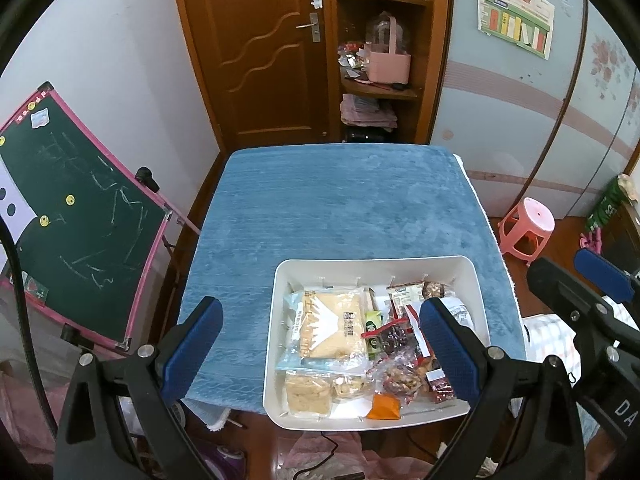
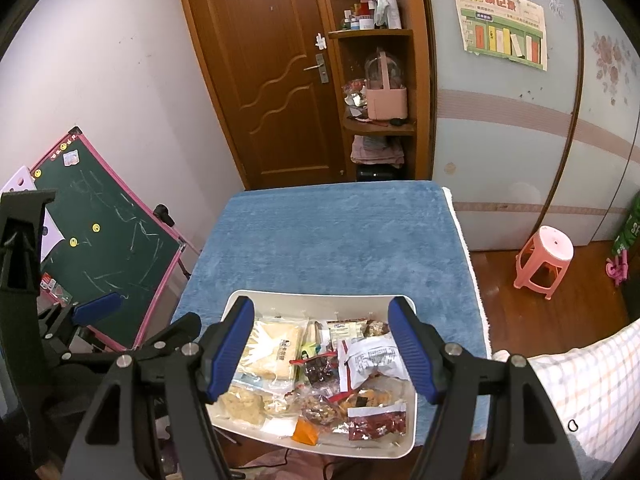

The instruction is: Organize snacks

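Observation:
A white plastic bin sits at the near edge of a table covered by a blue towel. It holds several snack packets: a large bread pack, a small orange packet, a red packet, and a white wrapper. My left gripper is open and empty above the bin's left half. My right gripper is open and empty above the bin; it also shows in the left wrist view.
A green chalkboard with a pink frame stands left of the table. A pink stool is on the floor to the right. A wooden door and shelves are behind the table. A checked cloth lies at right.

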Demonstrator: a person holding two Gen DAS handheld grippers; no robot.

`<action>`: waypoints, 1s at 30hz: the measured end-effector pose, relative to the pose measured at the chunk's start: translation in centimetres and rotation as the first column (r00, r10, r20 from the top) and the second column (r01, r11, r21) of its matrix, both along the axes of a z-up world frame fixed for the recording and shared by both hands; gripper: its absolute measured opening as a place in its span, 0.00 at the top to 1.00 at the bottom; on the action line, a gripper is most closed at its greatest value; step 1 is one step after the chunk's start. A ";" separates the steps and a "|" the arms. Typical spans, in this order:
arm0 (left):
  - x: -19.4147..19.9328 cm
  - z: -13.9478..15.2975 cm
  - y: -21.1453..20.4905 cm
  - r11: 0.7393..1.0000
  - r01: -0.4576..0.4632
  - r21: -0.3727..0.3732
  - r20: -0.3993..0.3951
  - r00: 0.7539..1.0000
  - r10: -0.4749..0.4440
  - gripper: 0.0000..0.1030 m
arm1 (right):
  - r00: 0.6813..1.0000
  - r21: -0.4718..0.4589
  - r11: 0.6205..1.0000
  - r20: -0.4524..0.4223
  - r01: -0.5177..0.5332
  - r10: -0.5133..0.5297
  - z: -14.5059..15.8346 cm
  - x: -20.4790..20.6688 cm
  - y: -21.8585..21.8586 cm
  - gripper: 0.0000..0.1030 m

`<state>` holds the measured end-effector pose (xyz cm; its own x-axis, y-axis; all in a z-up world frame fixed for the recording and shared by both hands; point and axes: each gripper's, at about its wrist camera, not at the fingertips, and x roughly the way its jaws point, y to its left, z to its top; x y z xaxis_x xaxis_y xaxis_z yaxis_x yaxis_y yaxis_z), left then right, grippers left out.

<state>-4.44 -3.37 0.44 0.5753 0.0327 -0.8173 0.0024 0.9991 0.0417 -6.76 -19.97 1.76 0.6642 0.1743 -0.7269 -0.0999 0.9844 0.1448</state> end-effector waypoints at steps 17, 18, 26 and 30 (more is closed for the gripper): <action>0.4 0.0 0.4 1.000 -0.028 0.005 -0.003 1.000 0.028 0.04 | 1.000 0.010 1.000 -0.013 -0.015 0.015 -0.1 0.7 0.5 0.32; 0.4 0.0 0.4 1.000 -0.029 0.005 -0.003 1.000 0.029 0.04 | 1.000 0.010 1.000 -0.013 -0.015 0.015 -0.1 0.8 0.5 0.32; 0.9 0.1 0.4 1.000 -0.026 0.014 0.003 1.000 0.026 0.04 | 1.000 0.016 1.000 -0.018 -0.007 0.008 -0.2 1.0 0.3 0.32; 1.0 0.1 0.1 1.000 -0.027 0.016 0.002 1.000 0.027 0.04 | 1.000 0.018 1.000 -0.017 -0.007 0.007 -0.2 1.1 0.3 0.32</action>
<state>-3.46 -3.25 0.58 0.5758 0.0614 -0.8153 -0.0244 0.9980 0.0580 -5.62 -19.66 1.57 0.6506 0.1921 -0.7347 -0.1045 0.9809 0.1639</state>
